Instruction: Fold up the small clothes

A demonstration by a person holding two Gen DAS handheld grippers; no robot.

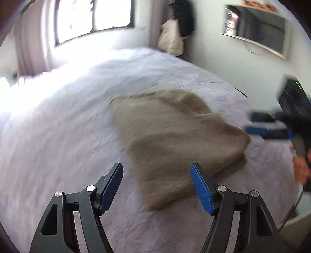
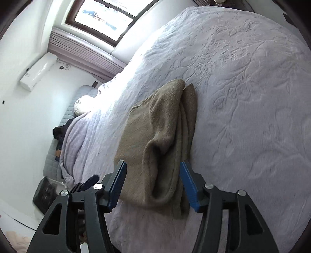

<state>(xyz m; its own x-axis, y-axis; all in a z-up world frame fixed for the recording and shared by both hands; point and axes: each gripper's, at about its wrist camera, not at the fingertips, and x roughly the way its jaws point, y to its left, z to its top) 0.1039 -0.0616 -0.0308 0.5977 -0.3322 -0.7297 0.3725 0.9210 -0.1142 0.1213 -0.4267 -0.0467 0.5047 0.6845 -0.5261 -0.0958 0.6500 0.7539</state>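
A tan knitted garment (image 1: 175,140) lies folded flat on the lilac bedspread (image 1: 68,136). My left gripper (image 1: 157,167) hangs open over its near corner, and neither blue pad touches the cloth. In the right wrist view the same garment (image 2: 161,120) shows stacked layers along its right edge and a raised fold at its near end. My right gripper (image 2: 153,165) is open with that near end lying between its fingers and no pad pressing on it. In the left wrist view the right gripper (image 1: 258,124) appears blurred at the garment's right corner, with a hand (image 1: 301,169) behind it.
The bedspread (image 2: 243,97) stretches wide on all sides of the garment. A window (image 1: 93,15) with curtains, a hung coat (image 1: 175,35) and a wall shelf (image 1: 256,29) stand beyond the bed. A pillow (image 2: 83,105), dark clothes (image 2: 60,132) and an air conditioner (image 2: 38,72) lie to the left.
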